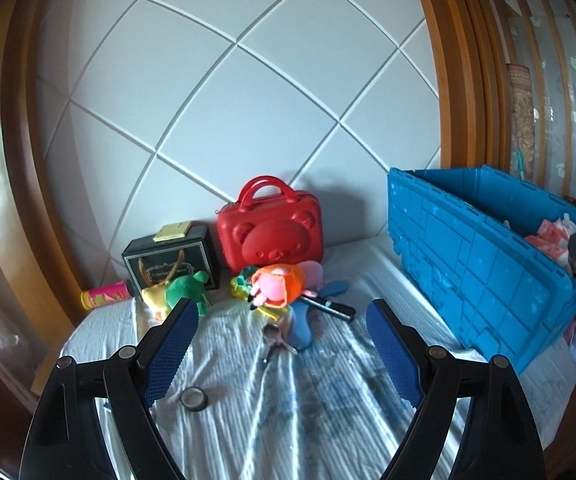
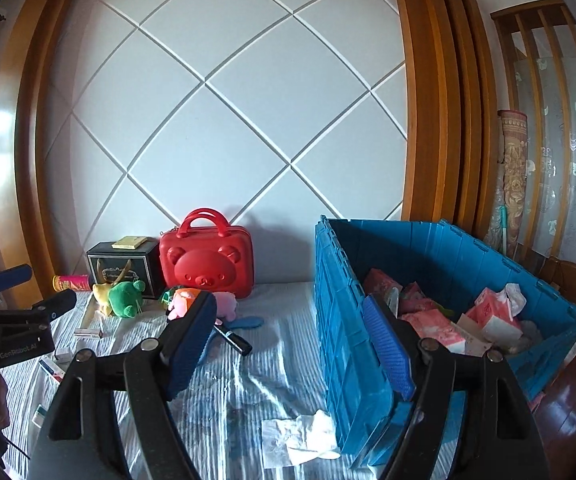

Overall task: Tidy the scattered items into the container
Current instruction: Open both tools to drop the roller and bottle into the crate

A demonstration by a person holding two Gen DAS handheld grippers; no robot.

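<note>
A blue plastic crate (image 2: 352, 320) stands on the right of the striped bed sheet and holds several pink tissue packs (image 2: 436, 320); it also shows in the left wrist view (image 1: 468, 264). Scattered items lie at the back left: a pink pig plush (image 1: 275, 284), a green plush (image 1: 185, 286), a black marker (image 1: 330, 306), scissors (image 1: 273, 340), a tape roll (image 1: 193, 398). My left gripper (image 1: 281, 348) is open and empty above the sheet, short of the toys. My right gripper (image 2: 292, 340) is open and empty, straddling the crate's near-left corner.
A red bear-face case (image 1: 269, 228), a black box (image 1: 171, 256) and a pink tube (image 1: 105, 294) stand against the quilted white wall. A crumpled white tissue (image 2: 300, 436) lies by the crate. Small cards (image 2: 87, 334) lie at the left. The left gripper shows in the right wrist view (image 2: 33, 292).
</note>
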